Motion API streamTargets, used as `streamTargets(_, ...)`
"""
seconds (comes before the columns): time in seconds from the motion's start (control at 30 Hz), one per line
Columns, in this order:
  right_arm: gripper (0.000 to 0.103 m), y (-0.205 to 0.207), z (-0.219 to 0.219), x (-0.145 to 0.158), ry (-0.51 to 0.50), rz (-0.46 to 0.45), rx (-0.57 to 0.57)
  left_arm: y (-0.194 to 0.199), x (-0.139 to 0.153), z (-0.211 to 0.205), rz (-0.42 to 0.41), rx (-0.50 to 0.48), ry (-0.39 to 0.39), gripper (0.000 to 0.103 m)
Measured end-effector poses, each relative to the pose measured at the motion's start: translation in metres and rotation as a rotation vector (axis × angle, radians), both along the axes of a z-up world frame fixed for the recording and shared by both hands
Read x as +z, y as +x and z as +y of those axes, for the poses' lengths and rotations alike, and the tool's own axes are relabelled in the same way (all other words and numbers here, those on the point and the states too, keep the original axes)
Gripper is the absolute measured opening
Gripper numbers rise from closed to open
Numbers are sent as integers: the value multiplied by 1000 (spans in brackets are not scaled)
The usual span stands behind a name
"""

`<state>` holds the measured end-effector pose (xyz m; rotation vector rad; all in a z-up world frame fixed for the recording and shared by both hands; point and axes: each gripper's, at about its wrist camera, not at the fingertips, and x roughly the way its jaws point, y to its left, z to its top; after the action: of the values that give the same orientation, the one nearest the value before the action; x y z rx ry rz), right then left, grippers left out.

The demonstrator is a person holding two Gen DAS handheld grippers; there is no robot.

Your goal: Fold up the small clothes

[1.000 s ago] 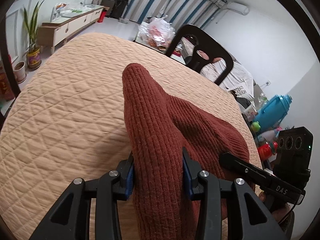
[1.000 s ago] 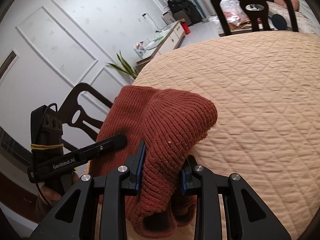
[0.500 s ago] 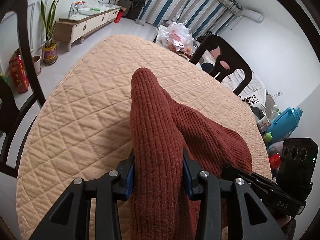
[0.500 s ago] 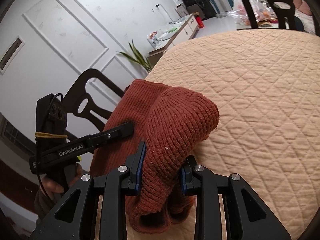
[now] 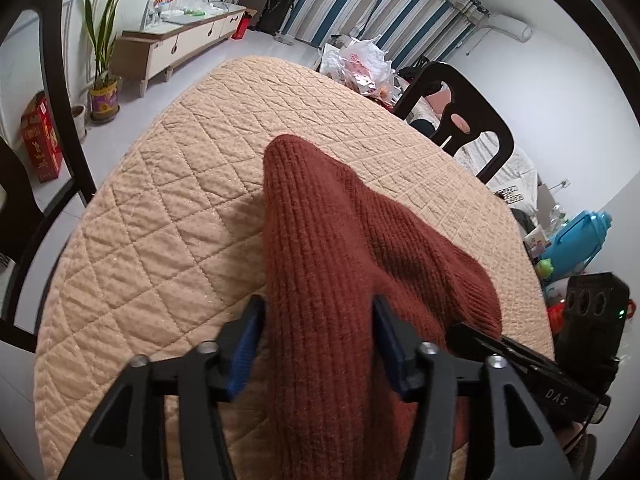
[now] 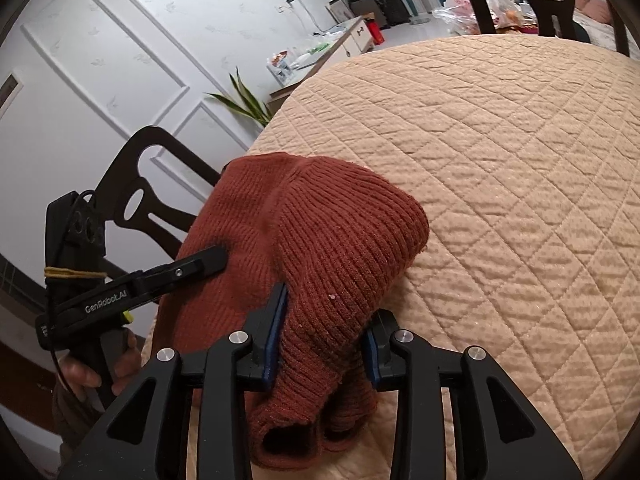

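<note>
A rust-red ribbed knit garment (image 5: 320, 248) is held bunched above the quilted tan table cover (image 5: 168, 208). My left gripper (image 5: 318, 340) is shut on one thick fold of it. My right gripper (image 6: 324, 344) is shut on another fold of the same garment (image 6: 336, 240), with a rolled cuff end hanging below the fingers. The left gripper also shows in the right wrist view (image 6: 208, 260), its tip pressed into the knit. The right gripper shows in the left wrist view (image 5: 472, 332) at the garment's right edge.
The round table (image 6: 520, 200) carries the tan quilted cover. Black chairs stand at the far side (image 5: 460, 120), at the left edge (image 5: 60, 100) and near me (image 6: 148, 196). A plastic bag (image 5: 360, 64), a blue jug (image 5: 580, 236) and a plant (image 5: 102, 60) lie beyond.
Both grippers have pulled back toward the table's near edge with the garment still clamped; more of the table and the left chair show now. The grip has not changed.
</note>
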<state>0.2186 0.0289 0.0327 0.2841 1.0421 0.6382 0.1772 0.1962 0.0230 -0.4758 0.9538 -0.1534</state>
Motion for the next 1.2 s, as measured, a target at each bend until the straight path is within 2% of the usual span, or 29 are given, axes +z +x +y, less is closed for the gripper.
streamTargets(0.1,40,-4,0,1,-28,-19,-9,-6,1,-1,-2,3,25,68)
streamTargets(0.17,43,-8,0,4,-54,-40,-9,-11,4,-4,1,8,57,75)
streamTargets(0.37,53,-28,9,15,-131,-127,1,-35,16,-6,-37,43,135,86)
streamTargets(0.5,57,-49,11,24,-180,-194,-4,-57,24,-9,-62,68,204,88)
streamTargets(0.57,63,-60,12,28,-205,-224,-11,-69,26,-12,-71,78,217,95)
streamTargets(0.6,67,-66,12,29,-219,-239,-16,-74,26,-14,-77,81,221,95)
streamTargets(0.9,67,-108,3,27,-311,-275,-63,-116,20,-36,-117,93,372,95)
streamTargets(1.0,67,-120,1,22,-378,-294,-73,-125,13,-37,-100,102,372,95)
streamTargets(1.2,67,-134,-10,9,-393,-240,-95,-137,-4,-50,-47,45,379,95)
